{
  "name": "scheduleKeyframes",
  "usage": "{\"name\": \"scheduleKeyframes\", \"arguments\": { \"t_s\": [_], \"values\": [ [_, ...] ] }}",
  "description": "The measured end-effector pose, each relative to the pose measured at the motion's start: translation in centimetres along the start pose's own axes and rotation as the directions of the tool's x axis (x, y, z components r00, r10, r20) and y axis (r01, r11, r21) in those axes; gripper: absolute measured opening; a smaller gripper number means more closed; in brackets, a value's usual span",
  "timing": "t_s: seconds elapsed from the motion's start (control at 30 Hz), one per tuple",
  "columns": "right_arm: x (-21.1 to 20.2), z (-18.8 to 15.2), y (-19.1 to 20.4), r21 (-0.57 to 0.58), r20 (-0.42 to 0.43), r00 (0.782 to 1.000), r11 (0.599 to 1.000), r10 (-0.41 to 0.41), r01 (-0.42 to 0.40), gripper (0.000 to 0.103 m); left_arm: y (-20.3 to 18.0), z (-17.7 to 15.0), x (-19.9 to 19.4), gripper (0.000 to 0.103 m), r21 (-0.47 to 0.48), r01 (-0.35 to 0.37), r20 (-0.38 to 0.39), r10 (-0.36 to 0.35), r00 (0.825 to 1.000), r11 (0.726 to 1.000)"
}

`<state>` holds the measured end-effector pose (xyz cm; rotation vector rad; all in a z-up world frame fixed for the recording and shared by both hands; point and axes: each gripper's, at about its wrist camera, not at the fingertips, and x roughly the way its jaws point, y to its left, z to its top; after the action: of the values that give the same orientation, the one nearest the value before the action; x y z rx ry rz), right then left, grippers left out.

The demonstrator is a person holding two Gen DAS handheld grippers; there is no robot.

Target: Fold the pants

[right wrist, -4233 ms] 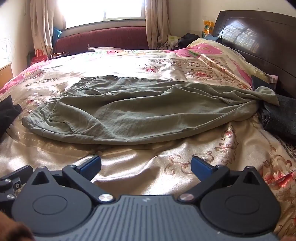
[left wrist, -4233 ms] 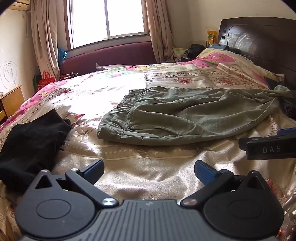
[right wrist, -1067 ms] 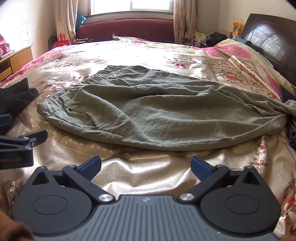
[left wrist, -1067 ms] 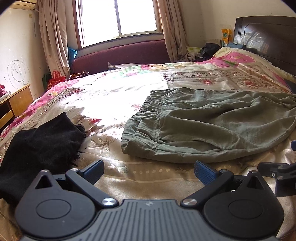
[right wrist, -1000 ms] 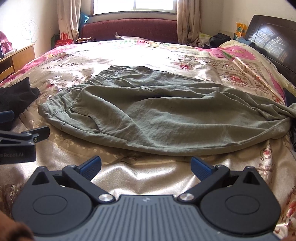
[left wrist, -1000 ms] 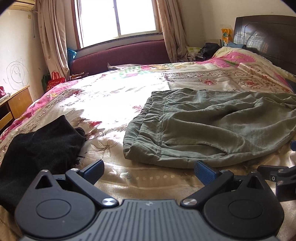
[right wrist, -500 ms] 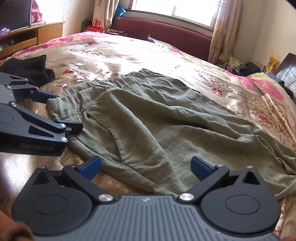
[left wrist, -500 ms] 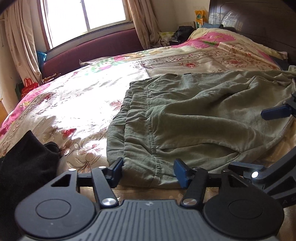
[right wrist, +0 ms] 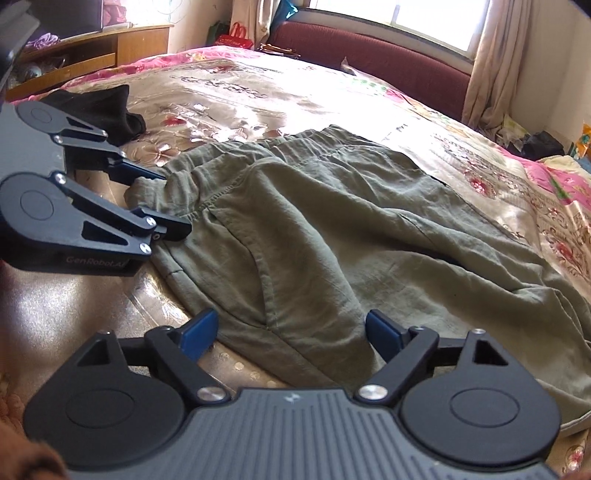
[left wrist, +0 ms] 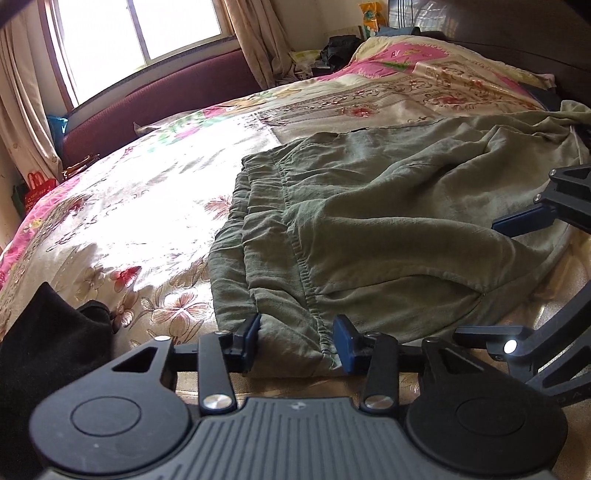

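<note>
The olive-green pants (left wrist: 388, 229) lie spread across the bed (left wrist: 140, 206), on a cream floral bedspread. The waistband faces the window side of the room; the legs run toward the dark headboard (left wrist: 517, 33).

Left gripper (left wrist: 297, 341): positioned at the near corner of the waistband. Its blue fingers (left wrist: 248, 341) stand on either side of a bunched ridge of waistband fabric and are closing. The fabric fills the gap between them and touches both fingers, so the pants are grasped at this corner.

Right gripper (right wrist: 291, 332): positioned at the near edge of the pants, farther along toward the legs. Its fingers (right wrist: 197, 332) are wide apart and closing. The near edge of the pants, by the side pocket opening, lies between them. The fingers do not press on the fabric; nothing is grasped.

In the right wrist view, the left gripper (right wrist: 159, 199) appears at the left with its tips at the waistband corner.

A black garment (left wrist: 48, 343) lies on the bed, apart from the pants, beyond the waistband end. A wooden cabinet (right wrist: 88, 51) stands beside the bed.
</note>
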<state>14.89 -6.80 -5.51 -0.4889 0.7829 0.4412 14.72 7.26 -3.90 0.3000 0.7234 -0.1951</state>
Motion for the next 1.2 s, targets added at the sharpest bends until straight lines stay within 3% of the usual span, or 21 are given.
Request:
{"name": "scheduleKeyframes", "arguments": {
  "t_s": [0.13, 0.2, 0.3, 0.37, 0.47, 0.53, 0.57, 0.63, 0.73, 0.9, 1.03, 1.2],
  "values": [
    [0.5, 0.5, -0.6, 0.028, -0.024, 1.000, 0.999, 0.020, -0.019, 0.082, 1.2, 0.0, -0.7, 0.034, -0.035, 0.027, -0.006, -0.028, 1.000, 0.999],
    [0.1, 0.6, -0.6, 0.030, -0.036, 0.999, 1.000, -0.005, 0.006, 0.081, 2.0, -0.3, -1.4, 0.031, -0.051, 0.044, -0.011, -0.044, 0.999, 0.998],
    [-1.2, 0.3, 0.6, -0.052, 0.001, 0.997, 0.996, -0.071, 0.071, 0.090, 2.7, -0.7, -2.2, 0.029, -0.058, 0.039, -0.015, -0.040, 0.999, 0.998],
    [-2.3, -0.1, 1.7, -0.115, 0.044, 0.998, 0.992, -0.048, 0.053, 0.092, 3.1, -0.8, -2.6, 0.027, -0.059, 0.037, -0.012, -0.038, 0.999, 0.998],
    [-1.7, -0.4, 3.4, -0.207, 0.042, 0.998, 0.977, -0.042, 0.050, 0.091, 4.0, -0.7, -2.8, 0.026, -0.107, 0.053, -0.013, -0.055, 0.998, 0.993],
    [-0.9, 0.0, 3.4, -0.195, 0.035, 0.999, 0.980, -0.040, 0.046, 0.088, 4.5, -0.8, -3.0, 0.025, -0.133, 0.059, -0.012, -0.061, 0.998, 0.989],
    [-0.6, 0.5, 3.0, -0.150, 0.019, 1.000, 0.989, -0.012, 0.015, 0.084, 4.6, -0.9, -3.2, 0.025, -0.132, 0.055, -0.011, -0.057, 0.998, 0.990],
    [0.0, 1.3, 2.0, -0.048, -0.025, 0.998, 0.997, 0.061, -0.063, 0.041, 4.8, -1.3, -3.7, 0.023, -0.127, 0.047, -0.014, -0.049, 0.999, 0.991],
    [0.4, 1.9, 1.9, -0.005, -0.042, 0.996, 0.997, 0.073, -0.073, 0.022, 5.4, -1.9, -4.2, 0.018, -0.127, 0.027, -0.021, -0.029, 0.999, 0.992],
    [-0.1, 2.5, 2.5, 0.053, -0.057, 0.990, 0.991, 0.129, -0.126, 0.010, 7.8, -3.3, -4.8, 0.018, -0.194, -0.005, -0.036, -0.002, 0.999, 0.981],
    [-0.8, 2.6, 3.3, 0.055, -0.053, 0.985, 0.986, 0.162, -0.159, 0.009, 8.9, -4.1, -6.6, 0.019, -0.249, 0.077, 0.031, -0.072, 0.997, 0.965],
    [-2.7, 1.6, 5.3, 0.030, -0.044, 0.984, 0.984, 0.175, -0.173, 0.009, 8.0, -3.7, -6.4, 0.039, -0.186, 0.094, 0.034, -0.089, 0.995, 0.978]
  ]
}}
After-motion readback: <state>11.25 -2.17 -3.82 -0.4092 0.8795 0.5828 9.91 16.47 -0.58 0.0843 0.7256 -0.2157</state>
